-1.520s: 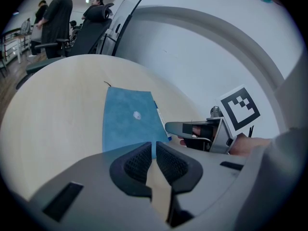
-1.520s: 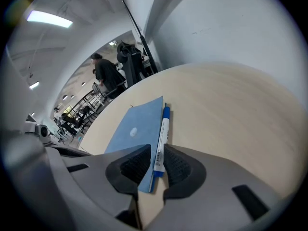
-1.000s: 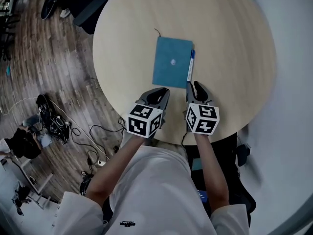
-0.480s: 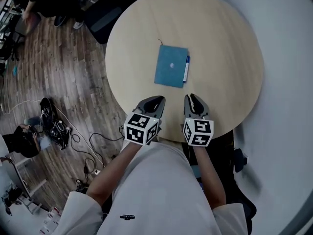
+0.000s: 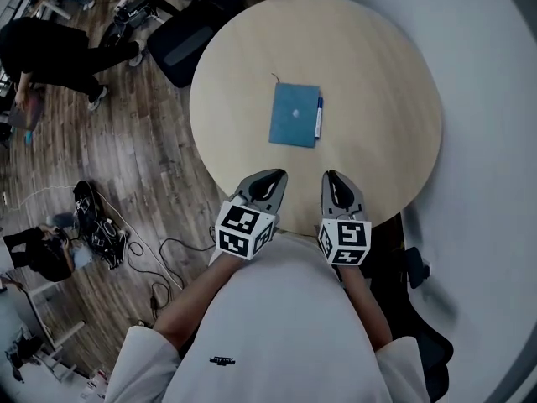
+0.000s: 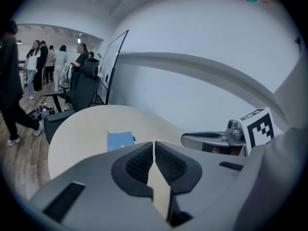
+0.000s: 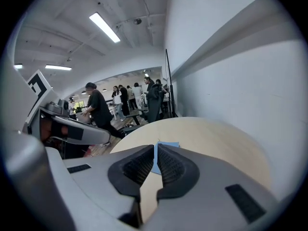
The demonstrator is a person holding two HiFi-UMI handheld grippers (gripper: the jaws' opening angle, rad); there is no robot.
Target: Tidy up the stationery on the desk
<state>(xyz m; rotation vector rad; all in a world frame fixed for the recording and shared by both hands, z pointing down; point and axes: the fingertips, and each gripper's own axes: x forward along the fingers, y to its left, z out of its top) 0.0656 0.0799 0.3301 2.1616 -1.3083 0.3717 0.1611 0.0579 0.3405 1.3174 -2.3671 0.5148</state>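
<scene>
The table (image 5: 382, 74) is pale, matt wood, the notebook (image 5: 294, 114) cover matt blue, the floor (image 5: 143, 162) dark grained wood.

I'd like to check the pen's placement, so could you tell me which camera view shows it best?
The head view: the pen lies fully visible beside the blue notebook. The left gripper view shows only a tiny sliver of it at the notebook's edge; the right gripper view shows none of it.
</scene>
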